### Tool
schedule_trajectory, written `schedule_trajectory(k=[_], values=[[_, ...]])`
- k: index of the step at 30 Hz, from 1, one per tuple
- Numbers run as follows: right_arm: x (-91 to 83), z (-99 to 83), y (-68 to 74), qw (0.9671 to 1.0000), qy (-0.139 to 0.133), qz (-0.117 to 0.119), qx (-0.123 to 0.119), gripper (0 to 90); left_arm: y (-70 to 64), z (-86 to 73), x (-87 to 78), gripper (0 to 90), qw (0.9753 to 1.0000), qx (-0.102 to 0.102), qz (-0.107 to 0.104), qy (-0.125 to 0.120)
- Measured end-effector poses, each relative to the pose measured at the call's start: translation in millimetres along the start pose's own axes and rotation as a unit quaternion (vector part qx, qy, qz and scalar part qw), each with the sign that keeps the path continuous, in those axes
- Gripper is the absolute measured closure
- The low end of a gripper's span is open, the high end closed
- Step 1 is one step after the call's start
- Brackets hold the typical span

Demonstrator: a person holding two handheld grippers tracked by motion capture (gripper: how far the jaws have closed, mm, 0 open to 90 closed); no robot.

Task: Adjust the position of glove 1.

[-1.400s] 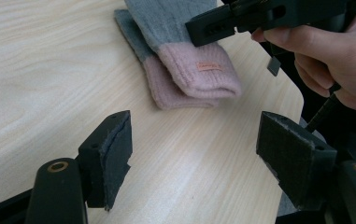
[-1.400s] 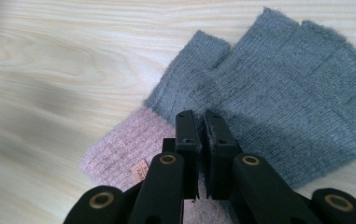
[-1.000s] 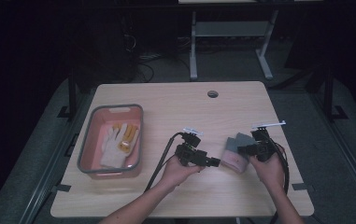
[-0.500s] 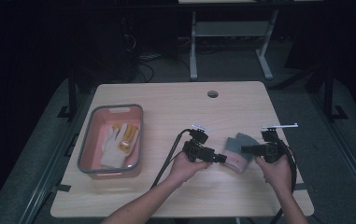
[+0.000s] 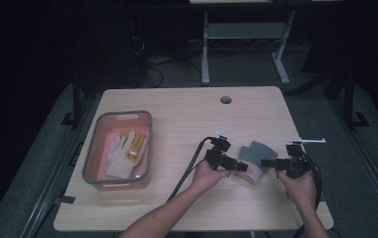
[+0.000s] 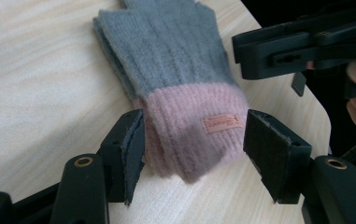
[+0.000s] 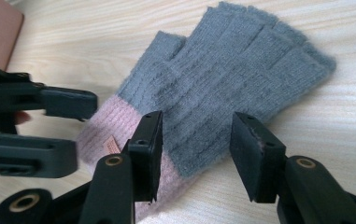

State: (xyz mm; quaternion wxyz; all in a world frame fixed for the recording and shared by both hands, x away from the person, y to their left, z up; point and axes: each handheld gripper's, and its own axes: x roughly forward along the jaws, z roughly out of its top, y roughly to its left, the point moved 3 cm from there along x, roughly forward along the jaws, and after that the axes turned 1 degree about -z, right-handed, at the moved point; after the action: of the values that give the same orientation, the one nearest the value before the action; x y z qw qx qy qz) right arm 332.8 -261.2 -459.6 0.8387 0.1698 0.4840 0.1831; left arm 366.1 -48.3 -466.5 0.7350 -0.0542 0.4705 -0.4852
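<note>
On the surface (image 5: 186, 114), well left of both claws, sits a bin (image 5: 117, 148). Between the claws lies a glove (image 5: 254, 157); the left claw (image 6: 192, 156) gapes around its pink cuff, the right claw (image 7: 194, 151) gapes over its edge.

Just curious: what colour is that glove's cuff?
Pink, below a grey hand part; the glove's cuff shows best in the left gripper view.

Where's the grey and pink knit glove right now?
In the high view the grey and pink knit glove lies flat on the table, right of centre near the front edge, between the open left gripper and right gripper.
</note>
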Motion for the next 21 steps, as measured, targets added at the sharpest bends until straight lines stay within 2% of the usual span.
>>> schedule_trajectory(k=[4,10,15,21], values=[[2.2,-2.4,-3.8,1.0,0.004,0.003,0.008,52.3,2.8,-0.9,6.1,39.9,0.9999,-0.011,0.001,0.004],[8.6,-6.2,-9.9,0.9997,0.006,0.012,0.022,51.6,4.8,-2.7,10.9,40.9,0.9998,-0.017,0.002,0.014],[9.4,-6.9,-13.4,0.9991,0.005,0.019,0.038,50.4,4.9,-3.8,12.3,41.9,0.9997,-0.015,0.005,0.019],[11.5,-9.7,-16.4,0.9984,0.008,0.024,0.05,49.2,6.6,-5.3,15.3,42.5,0.9994,-0.021,0.004,0.028]])
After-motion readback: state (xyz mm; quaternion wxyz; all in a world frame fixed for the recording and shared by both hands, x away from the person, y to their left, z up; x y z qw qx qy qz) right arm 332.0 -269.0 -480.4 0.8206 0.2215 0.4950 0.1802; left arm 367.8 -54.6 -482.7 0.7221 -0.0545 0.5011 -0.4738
